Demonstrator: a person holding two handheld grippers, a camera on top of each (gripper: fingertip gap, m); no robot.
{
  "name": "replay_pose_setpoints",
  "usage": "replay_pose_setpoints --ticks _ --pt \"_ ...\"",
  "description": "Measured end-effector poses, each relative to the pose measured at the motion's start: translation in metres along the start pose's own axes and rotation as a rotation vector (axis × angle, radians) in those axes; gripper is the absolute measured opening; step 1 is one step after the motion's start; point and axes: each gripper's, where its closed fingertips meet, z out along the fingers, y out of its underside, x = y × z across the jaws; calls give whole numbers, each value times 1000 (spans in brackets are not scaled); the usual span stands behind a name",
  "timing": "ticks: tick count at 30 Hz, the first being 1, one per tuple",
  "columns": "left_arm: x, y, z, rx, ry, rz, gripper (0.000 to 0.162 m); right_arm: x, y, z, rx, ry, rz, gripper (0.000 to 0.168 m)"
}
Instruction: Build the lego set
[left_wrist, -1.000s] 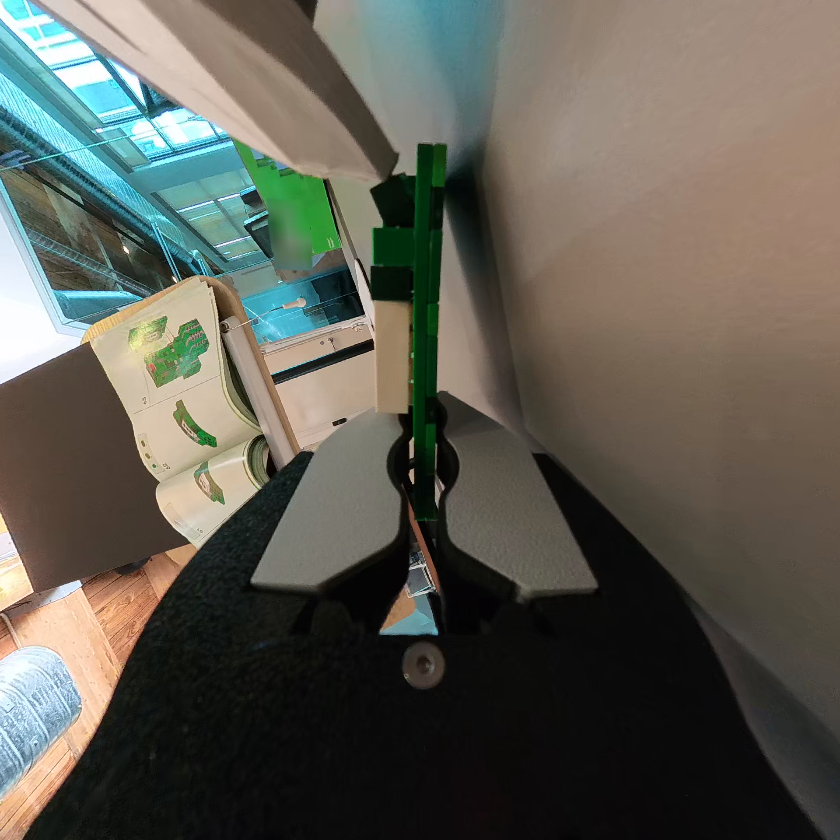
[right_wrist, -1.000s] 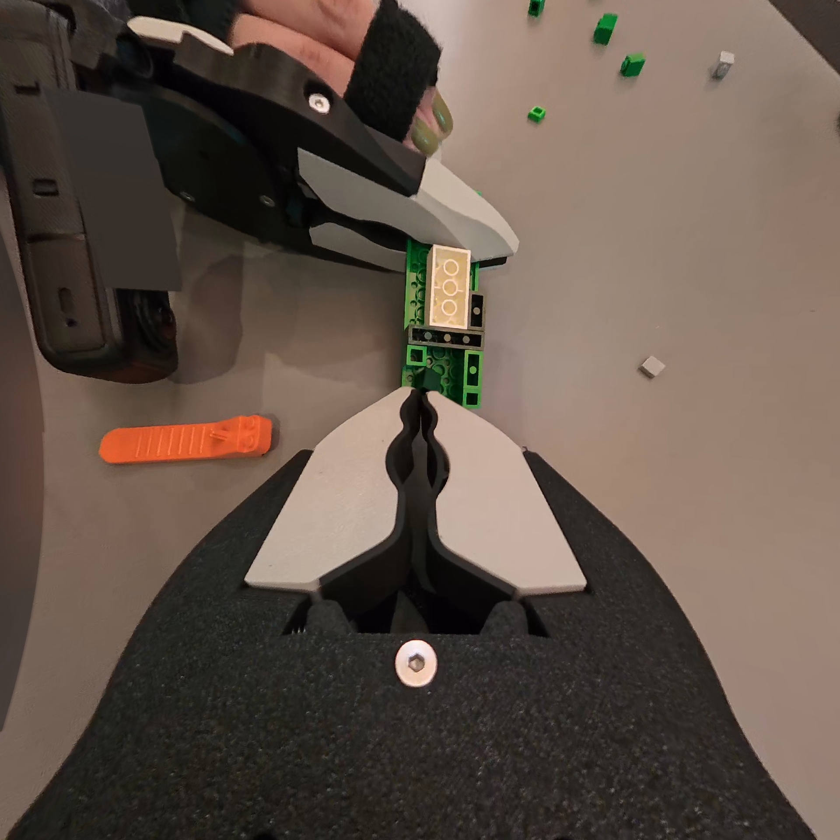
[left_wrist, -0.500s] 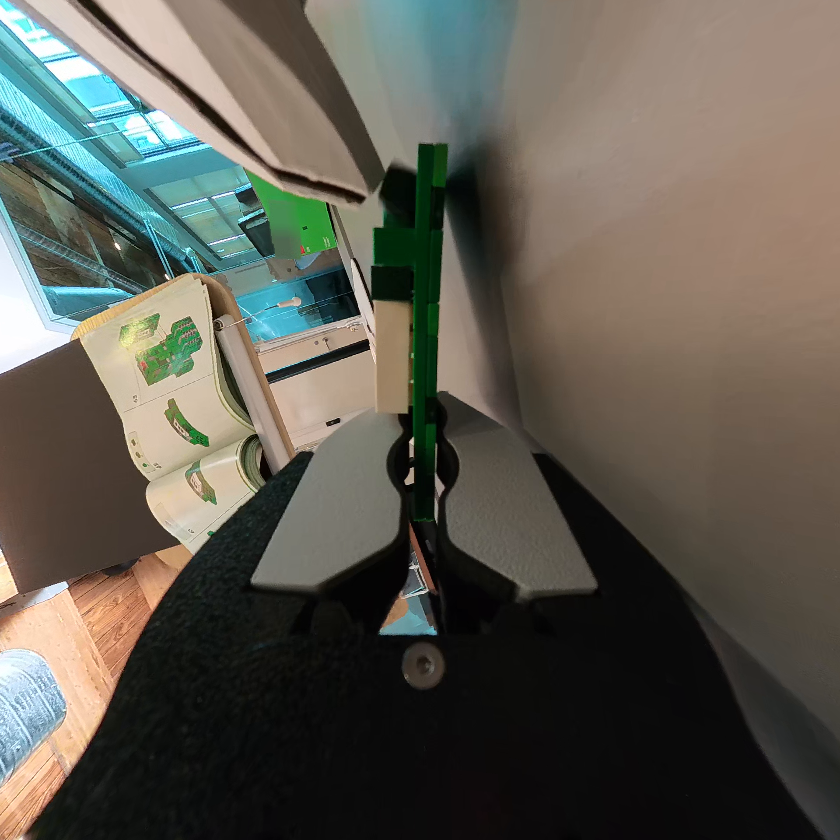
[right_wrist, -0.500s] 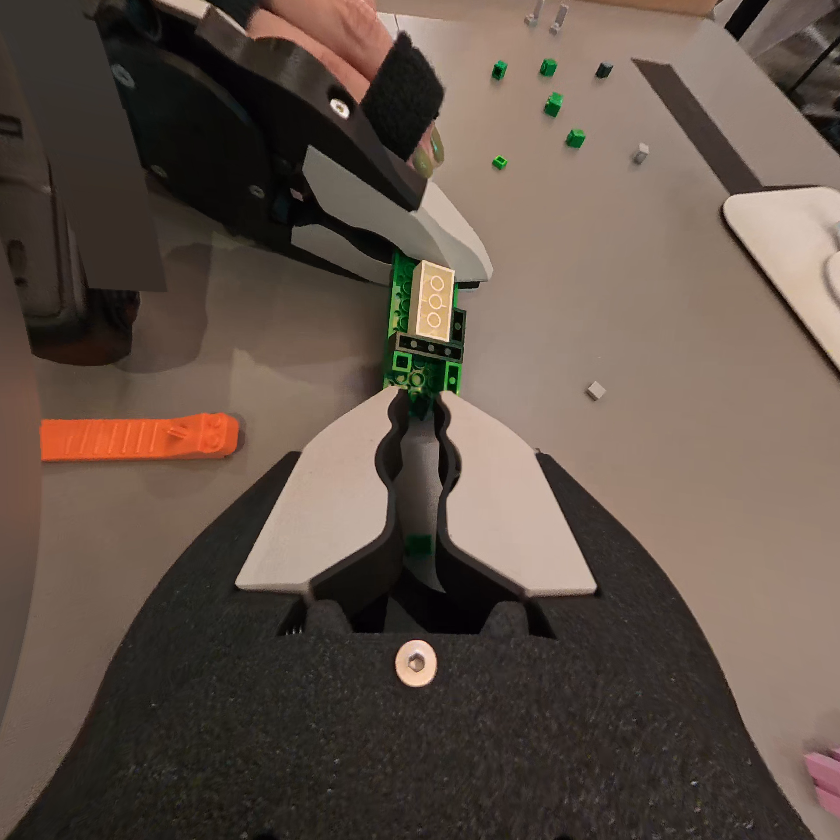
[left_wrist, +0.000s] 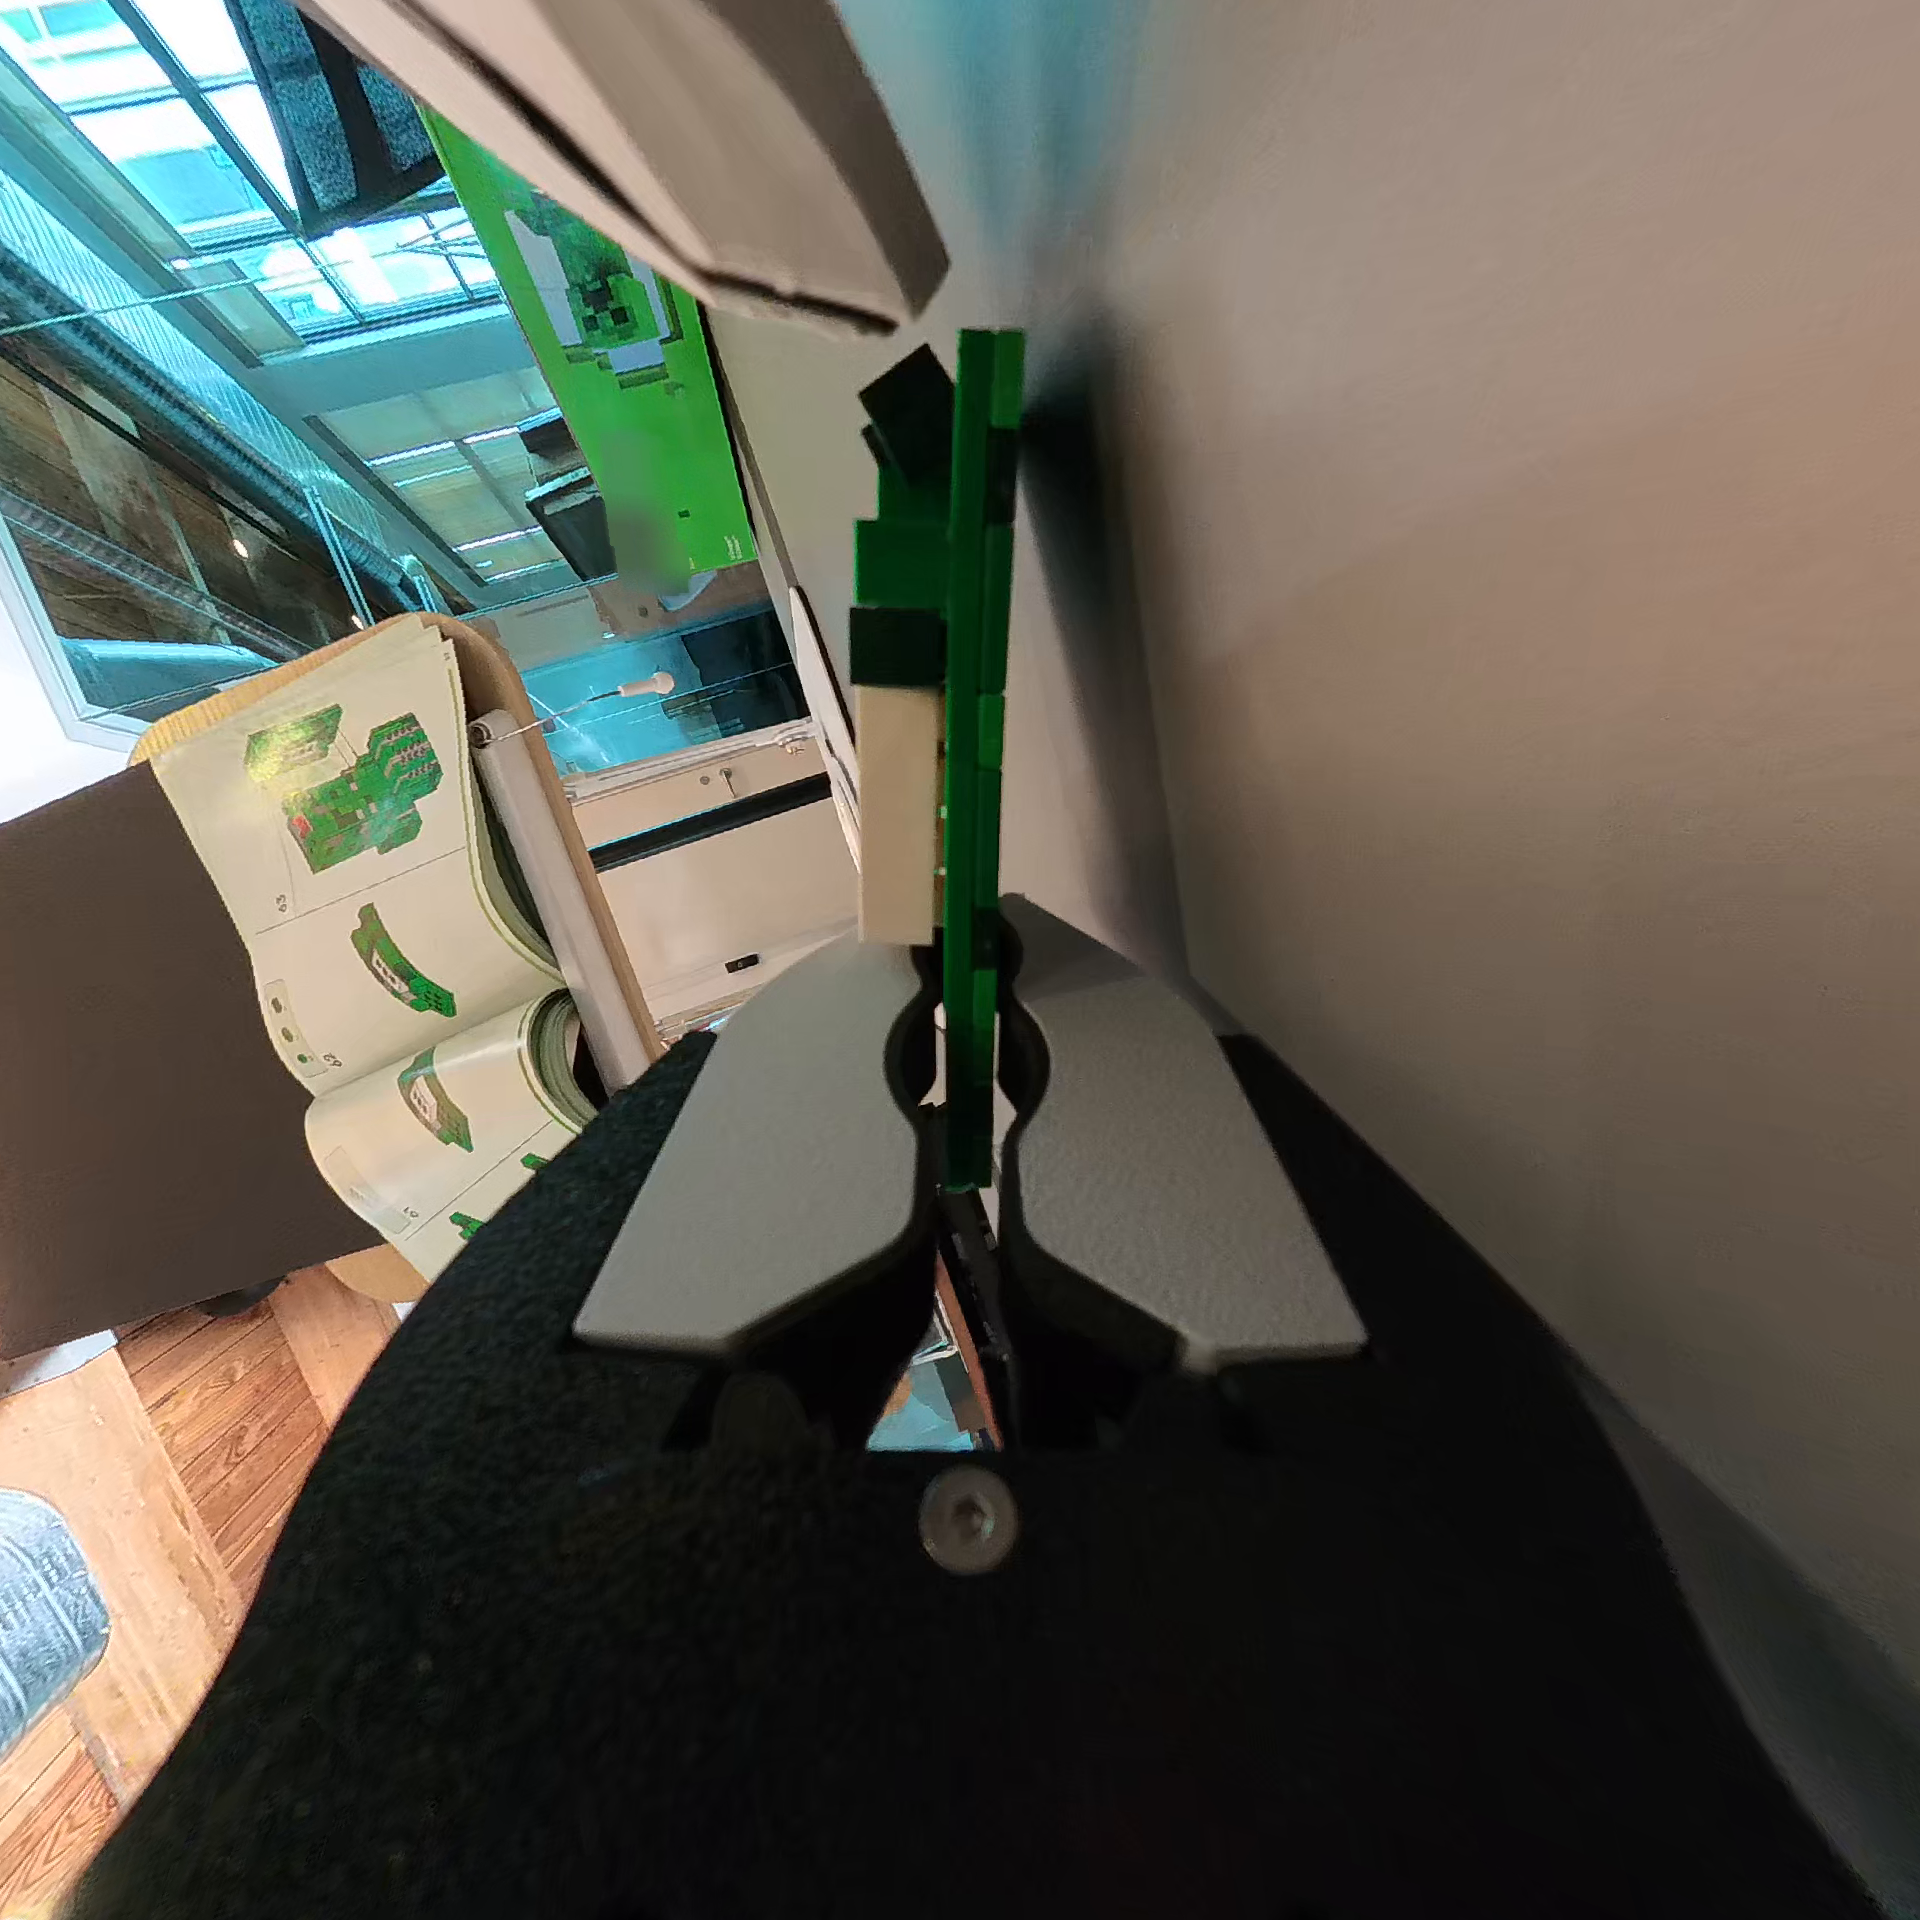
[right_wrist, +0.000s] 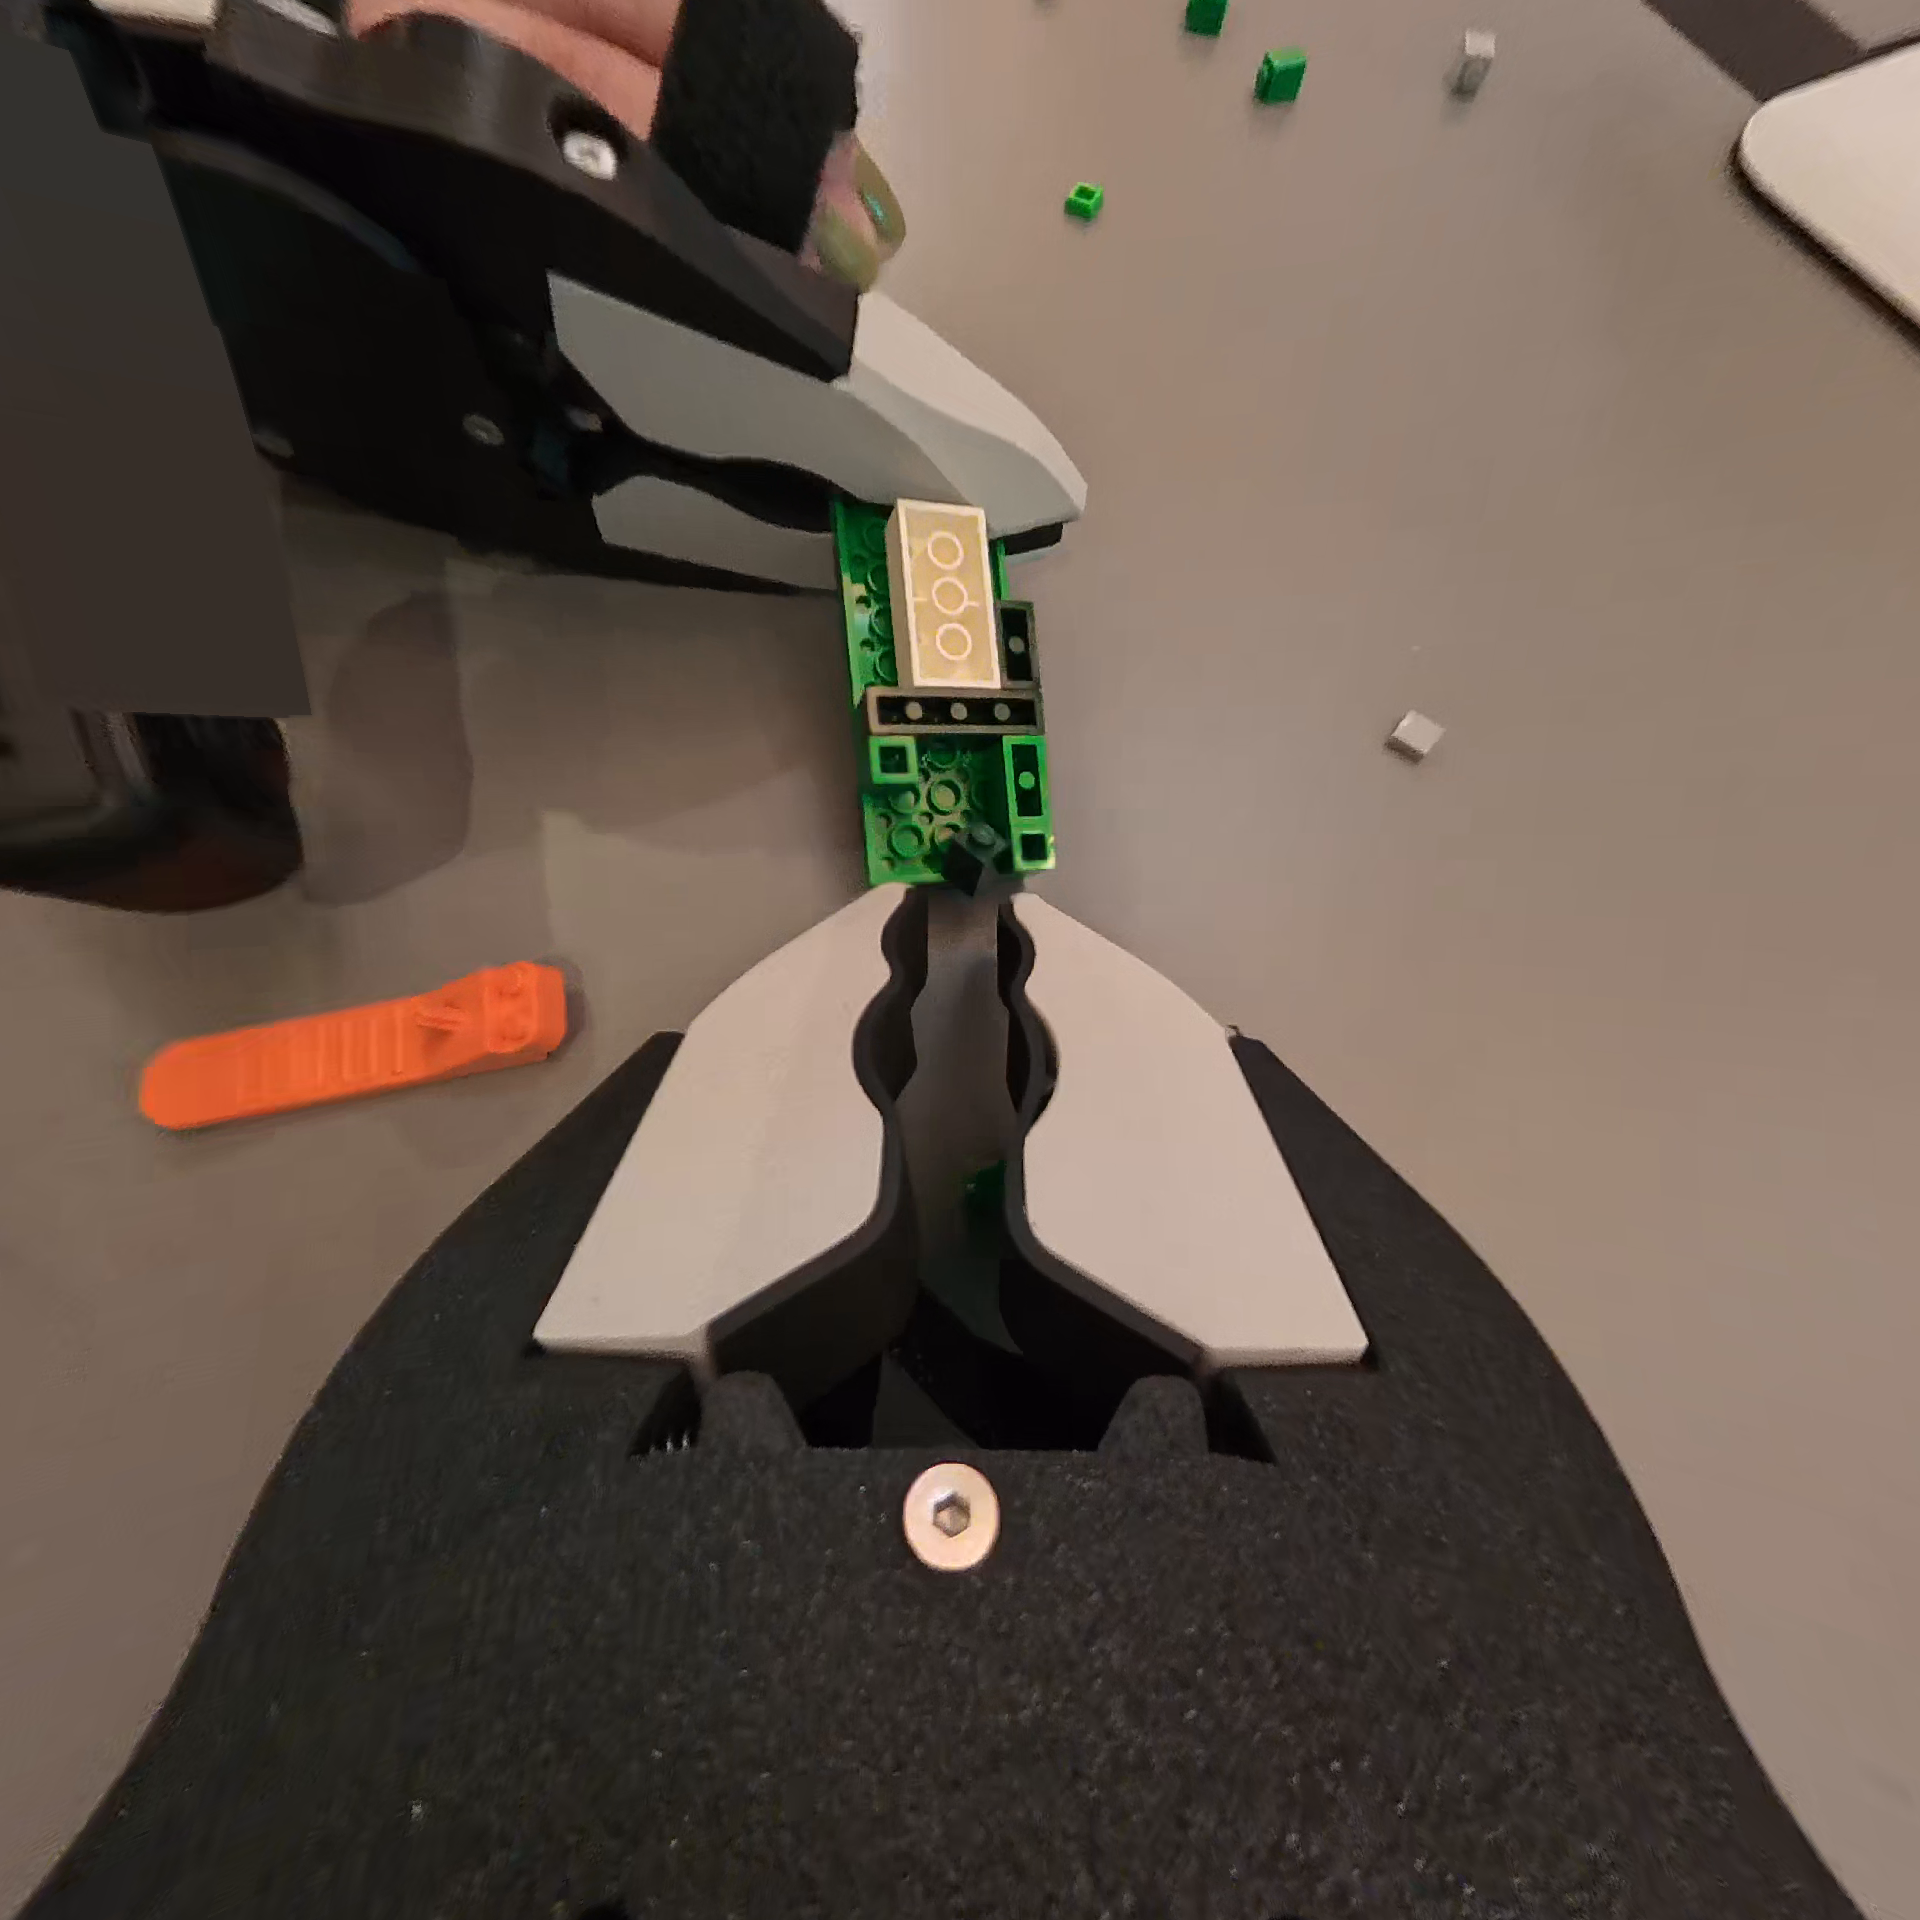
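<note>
My left gripper (left_wrist: 966, 935) is shut on the edge of a green lego plate assembly (left_wrist: 982, 675), seen edge-on against the grey table. In the right wrist view the assembly (right_wrist: 914, 821) lies flat, with a cream brick (right_wrist: 945, 597) and a black strip (right_wrist: 956, 712) on it, and the left gripper (right_wrist: 831, 447) clamps its far end. A small dark brick (right_wrist: 977, 854) sits tilted on the near end; it also shows in the left wrist view (left_wrist: 909, 416). My right gripper (right_wrist: 951, 904) is open and empty just short of that brick.
An orange brick separator (right_wrist: 353, 1044) lies to the left on the table. Loose green pieces (right_wrist: 1278, 75) and a small grey piece (right_wrist: 1413, 736) lie to the right, and a white tray (right_wrist: 1849, 177) is at the far right. An open instruction booklet (left_wrist: 353, 904) stands beyond the table. The tips of one gripper are about 8 centimeters away from the tips of the other. My left gripper's tips are some 8 centimeters from the small grey piece (right_wrist: 1413, 736).
My right gripper has opened, let go of the small dark brick on the assembly's near end, and drawn back slightly. The left gripper still holds the assembly.
</note>
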Motion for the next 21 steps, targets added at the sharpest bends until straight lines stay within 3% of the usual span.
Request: replay_pose_setpoints --ticks 5,8,21 --pt "0 2 0 -10 -2 2 6 3 -2 6 -14 13 125 12" --pt "0 2 0 -13 0 1 6 3 -2 6 -13 18 123 3" --pt "1 7 1 -27 2 -6 6 6 11 -20 -121 14 -131 0"
